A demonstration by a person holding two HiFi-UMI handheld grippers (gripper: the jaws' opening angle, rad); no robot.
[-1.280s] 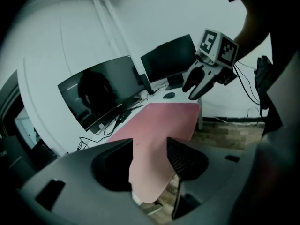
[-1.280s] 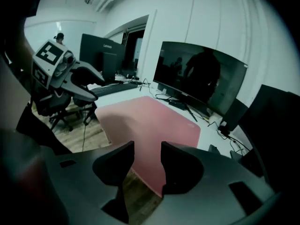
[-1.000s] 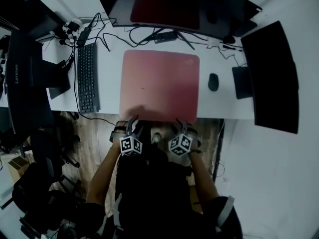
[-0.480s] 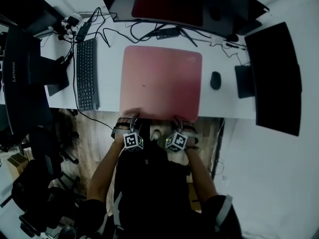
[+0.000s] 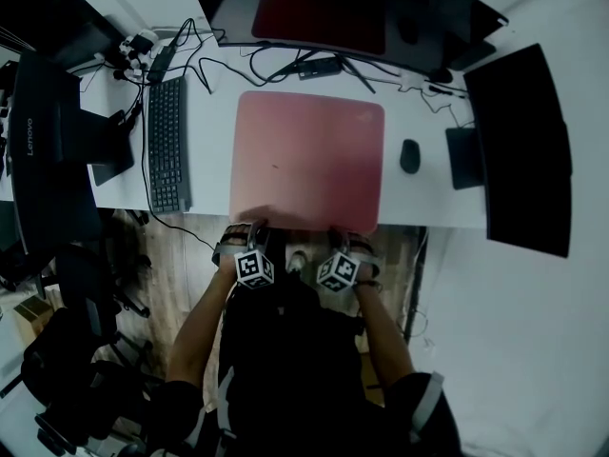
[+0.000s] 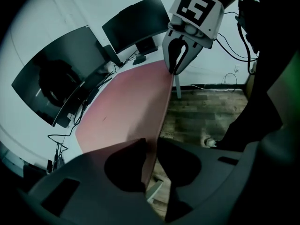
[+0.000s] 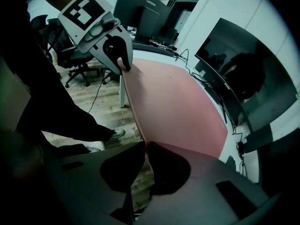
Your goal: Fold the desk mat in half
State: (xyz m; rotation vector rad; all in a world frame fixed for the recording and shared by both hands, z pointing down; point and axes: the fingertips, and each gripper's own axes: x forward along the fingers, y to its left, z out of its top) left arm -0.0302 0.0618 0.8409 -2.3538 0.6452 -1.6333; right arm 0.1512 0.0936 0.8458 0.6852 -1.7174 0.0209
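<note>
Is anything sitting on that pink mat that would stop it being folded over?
Nothing visible does: the desk mat is bare. The keyboard and mouse lie beside it, clear of its edges.

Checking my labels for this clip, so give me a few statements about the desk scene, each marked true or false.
1. The desk mat lies unfolded. True.
2. The keyboard lies to the mat's right. False: it lies to its left.
3. The mouse sits on the mat. False: it sits on the bare desk, right of the mat.
4. The left claw and the right claw are at the mat's near edge. True: that edge is between the jaws of each, which are closing on it.
</note>
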